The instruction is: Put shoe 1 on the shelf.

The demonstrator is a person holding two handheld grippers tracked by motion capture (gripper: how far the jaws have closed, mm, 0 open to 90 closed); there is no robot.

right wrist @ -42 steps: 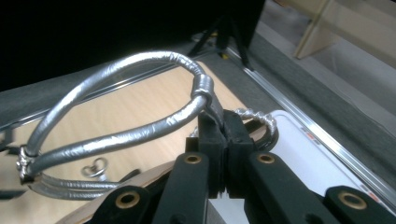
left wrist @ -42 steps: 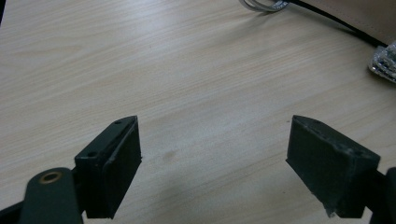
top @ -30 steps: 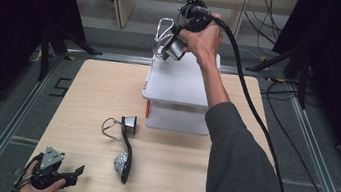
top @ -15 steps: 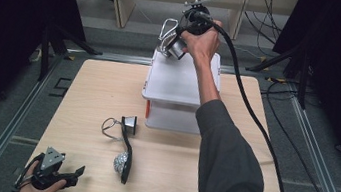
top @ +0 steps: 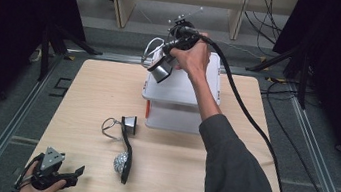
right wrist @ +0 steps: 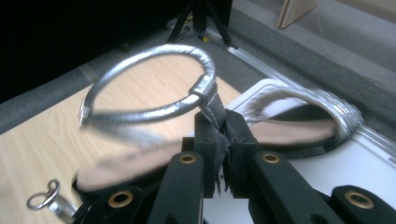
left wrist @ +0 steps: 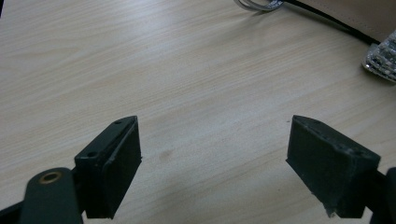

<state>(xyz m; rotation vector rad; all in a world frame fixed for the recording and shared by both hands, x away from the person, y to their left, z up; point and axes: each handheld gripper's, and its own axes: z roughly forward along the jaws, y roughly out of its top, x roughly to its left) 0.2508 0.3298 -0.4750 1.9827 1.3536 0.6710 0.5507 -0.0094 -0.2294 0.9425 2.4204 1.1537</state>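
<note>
My right gripper (top: 168,51) is held up over the far edge of a white lidded box (top: 177,102), shut on the dark strap of a silver sandal (top: 160,68) that hangs tilted from it. In the right gripper view the jaws (right wrist: 223,123) pinch that strap, with the silver ankle loop (right wrist: 154,79) above and the beige insole (right wrist: 294,130) behind. A second sandal (top: 124,157) lies on its side on the wooden table (top: 83,89). My left gripper (top: 76,172) rests at the front left edge, open (left wrist: 215,140) over bare wood.
The white box has a red latch (top: 148,109) on its left side. A thick black cable (top: 246,117) trails from the right gripper across the table's right half. Metal rails (top: 13,119) frame the table, and shelving legs stand beyond it.
The right hand has brought the sandal down and a little toward me and leftward over the box. The left gripper has stayed where it was.
</note>
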